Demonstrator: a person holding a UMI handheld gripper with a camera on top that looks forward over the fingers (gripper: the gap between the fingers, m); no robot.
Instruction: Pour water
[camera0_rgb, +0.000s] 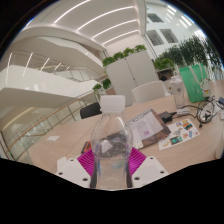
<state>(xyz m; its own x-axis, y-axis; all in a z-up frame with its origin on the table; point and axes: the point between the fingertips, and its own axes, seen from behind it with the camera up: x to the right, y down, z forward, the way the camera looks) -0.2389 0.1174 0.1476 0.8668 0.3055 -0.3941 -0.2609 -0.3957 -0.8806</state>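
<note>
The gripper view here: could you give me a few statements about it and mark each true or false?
1. A clear plastic bottle stands between the fingers. True.
2. The bottle lies flat on the table. False: it is upright, its cap towards the camera.
3. Leafy plants top the white cabinets beyond the table. True.
4. The table beyond the bottle is bare. False: papers and small items lie there.

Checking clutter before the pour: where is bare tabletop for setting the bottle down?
The gripper is shut on the clear plastic water bottle. Bare light wooden tabletop lies beside the bottle, away from the clutter. The other side is crowded: scattered papers and colourful small items.
</note>
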